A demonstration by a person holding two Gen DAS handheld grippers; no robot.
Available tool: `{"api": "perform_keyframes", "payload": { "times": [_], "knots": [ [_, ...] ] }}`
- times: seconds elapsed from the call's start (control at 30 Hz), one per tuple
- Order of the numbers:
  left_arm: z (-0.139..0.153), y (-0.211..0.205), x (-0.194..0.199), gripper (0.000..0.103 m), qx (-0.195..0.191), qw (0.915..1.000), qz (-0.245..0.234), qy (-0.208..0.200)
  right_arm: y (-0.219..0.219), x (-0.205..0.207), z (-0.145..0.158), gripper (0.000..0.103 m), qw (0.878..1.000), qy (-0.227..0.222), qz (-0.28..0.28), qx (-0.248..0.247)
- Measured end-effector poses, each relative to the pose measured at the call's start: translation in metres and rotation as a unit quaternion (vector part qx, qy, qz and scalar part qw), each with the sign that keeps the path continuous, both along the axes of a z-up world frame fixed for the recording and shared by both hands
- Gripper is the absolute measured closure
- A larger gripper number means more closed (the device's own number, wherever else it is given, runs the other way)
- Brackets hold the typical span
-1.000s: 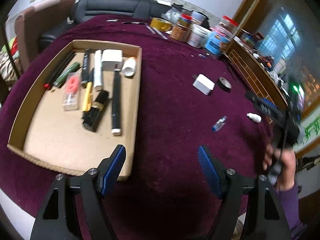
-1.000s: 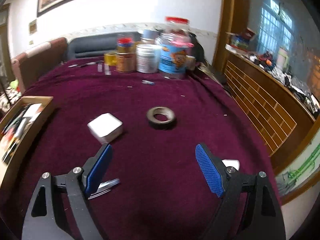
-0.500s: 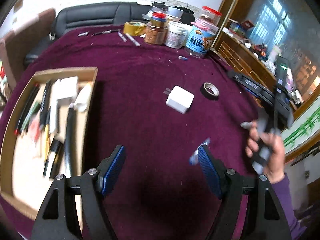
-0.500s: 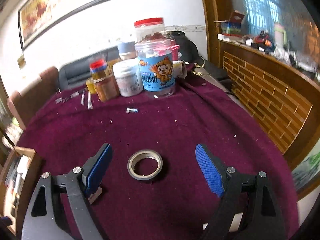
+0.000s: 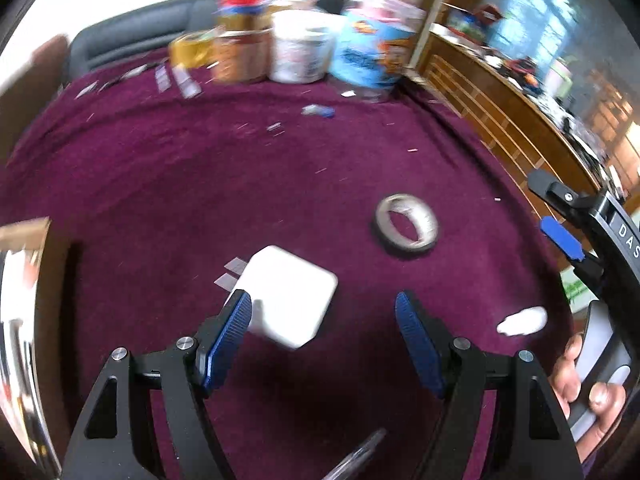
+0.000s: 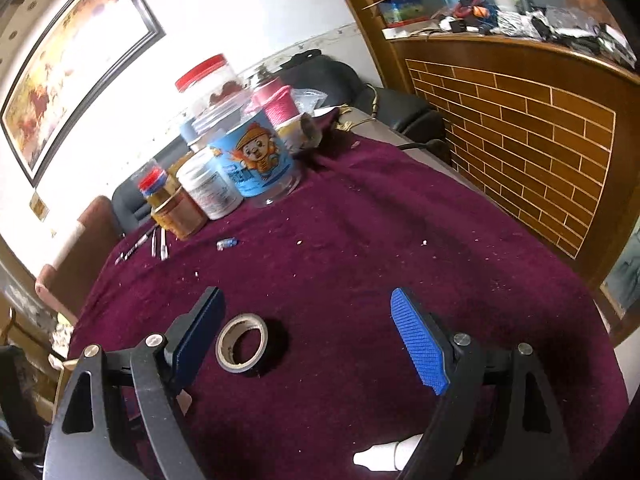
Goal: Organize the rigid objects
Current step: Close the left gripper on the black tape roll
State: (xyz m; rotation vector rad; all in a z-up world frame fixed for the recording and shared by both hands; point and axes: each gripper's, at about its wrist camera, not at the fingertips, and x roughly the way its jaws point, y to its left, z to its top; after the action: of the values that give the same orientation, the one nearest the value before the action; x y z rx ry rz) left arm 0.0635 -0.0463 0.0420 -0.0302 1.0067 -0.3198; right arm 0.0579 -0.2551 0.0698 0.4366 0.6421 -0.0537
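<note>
My left gripper [image 5: 324, 340] is open and empty, low over the purple cloth. A white plug adapter [image 5: 290, 294] lies just ahead of it, next to the left finger. A roll of tape [image 5: 406, 226] lies further right. My right gripper [image 6: 308, 340] is open and empty; the same tape roll [image 6: 242, 342] lies between its fingers, close to the left one. A small white bottle [image 5: 522, 320] lies at the right; it shows under the right gripper [image 6: 384, 456] too. The cardboard tray's corner [image 5: 24, 232] shows at the left edge.
Several jars and tubs [image 6: 256, 164] stand at the back of the round table, with a yellow tape roll [image 5: 188, 50]. A small blue item [image 6: 227, 243] and thin tools [image 6: 158, 242] lie near them. A brick-pattern wooden counter [image 6: 520, 128] borders the right.
My left gripper has swung right, away from the tray, and moved up to the white adapter. My right gripper has moved forward and tilted, so the tape roll now lies between its fingers.
</note>
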Motion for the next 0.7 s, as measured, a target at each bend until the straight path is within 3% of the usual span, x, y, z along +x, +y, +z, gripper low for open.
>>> {"api": "perform_keyframes", "payload": {
  "times": [0.17,0.33,0.37,0.43,0.47,0.6,0.7],
  "knots": [
    [-0.003,-0.044,0.024,0.035,0.020,0.9992,-0.033,-0.007,-0.017,-0.008,0.005,0.018,0.999,-0.012,-0.027,0.022],
    [-0.012,-0.067,0.059,0.035,0.042,0.9988,-0.026,-0.006,-0.018,-0.006,0.007,0.018,0.999,-0.013,-0.039,0.010],
    [-0.017,-0.074,0.065,0.039,0.055,0.9978,-0.036,-0.002,-0.018,-0.006,0.007,0.018,0.999,-0.011,-0.041,0.009],
    [-0.030,-0.084,0.067,0.073,0.074,0.9949,-0.067,0.015,-0.019,-0.005,0.007,0.018,0.999,-0.009,-0.044,0.006],
    [-0.029,-0.088,0.062,0.079,0.092,0.9932,-0.071,-0.005,-0.020,-0.004,0.006,0.018,0.999,-0.008,-0.046,0.006],
    [-0.030,-0.090,0.056,0.096,0.095,0.9920,-0.082,-0.018,-0.021,-0.002,0.003,0.018,0.999,0.000,-0.045,0.011],
    [-0.024,-0.081,0.052,0.096,0.083,0.9941,-0.066,-0.022,-0.018,0.000,0.001,0.018,0.999,0.005,-0.044,0.004]
  ]
}}
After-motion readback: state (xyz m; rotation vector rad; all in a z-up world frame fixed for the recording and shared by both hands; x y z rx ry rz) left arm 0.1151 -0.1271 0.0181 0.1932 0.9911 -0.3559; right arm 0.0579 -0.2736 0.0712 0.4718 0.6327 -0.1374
